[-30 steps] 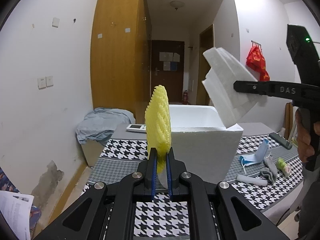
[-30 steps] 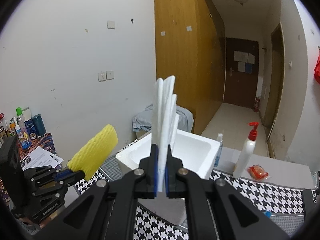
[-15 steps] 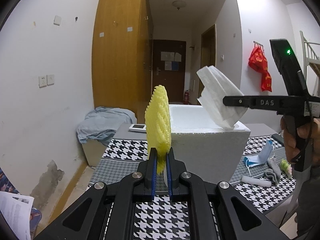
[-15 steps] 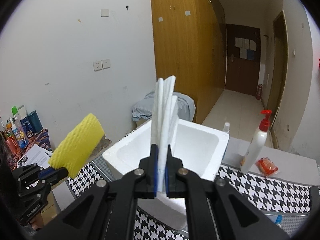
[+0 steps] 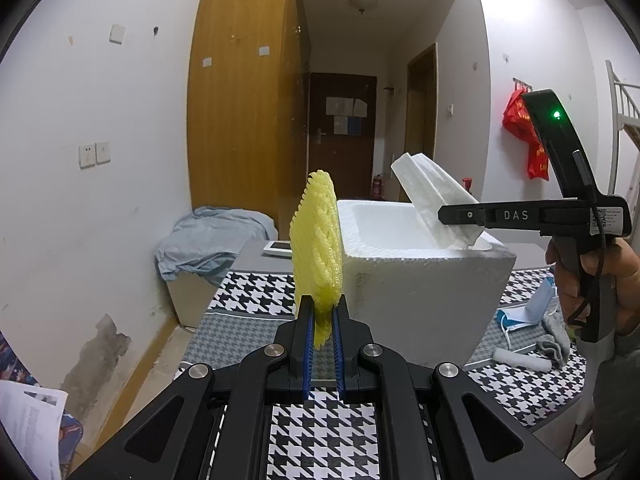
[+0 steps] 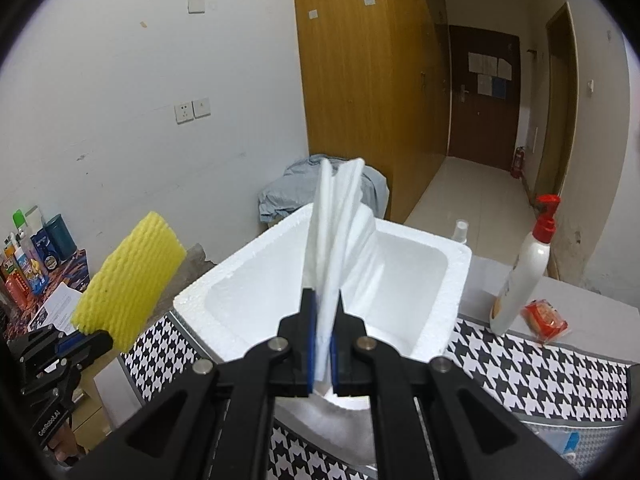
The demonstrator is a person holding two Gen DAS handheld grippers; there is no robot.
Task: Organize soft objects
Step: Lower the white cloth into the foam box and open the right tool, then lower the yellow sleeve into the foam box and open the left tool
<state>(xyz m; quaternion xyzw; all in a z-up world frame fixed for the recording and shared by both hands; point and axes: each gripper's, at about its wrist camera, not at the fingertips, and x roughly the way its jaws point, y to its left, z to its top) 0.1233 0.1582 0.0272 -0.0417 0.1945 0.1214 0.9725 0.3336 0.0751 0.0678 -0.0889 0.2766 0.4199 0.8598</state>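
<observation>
Left wrist view: left tongs [image 5: 323,322] closed on the lower edge of a yellow foam net sleeve [image 5: 317,246], which stands upright between the blue pads. Sleeve is held in the air, just left of a white foam box [image 5: 420,296] that sits on the houndstooth-covered surface [image 5: 324,440]. Right tongs [image 5: 454,215] enter from the right edge, gripped by a hand [image 5: 592,276]; they are clamped on a folded white foam sheet [image 5: 434,196], tilted, its lower end over the box's open top near the right rim. Whether the sheet touches the rim: cannot tell. Near the right edge of the surface, beside the box: a blue face mask [image 5: 528,310], a grey sock [image 5: 554,332], a white roll [image 5: 520,358]. A grey cloth heap [image 5: 208,240] lies beyond the surface's far left corner.

Right wrist view: right tongs [image 6: 323,322] pinched shut on the white foam sheet [image 6: 336,236], layers fanning upward above the box [image 6: 412,280] interior. Left tongs [image 6: 86,338] at lower left, closed on the yellow sleeve [image 6: 130,278], clear of the box's left wall. Toward the far right of the surface: a white pump bottle with red cap [image 6: 524,268], upright, and a red packet [image 6: 546,320] just beside it.
</observation>
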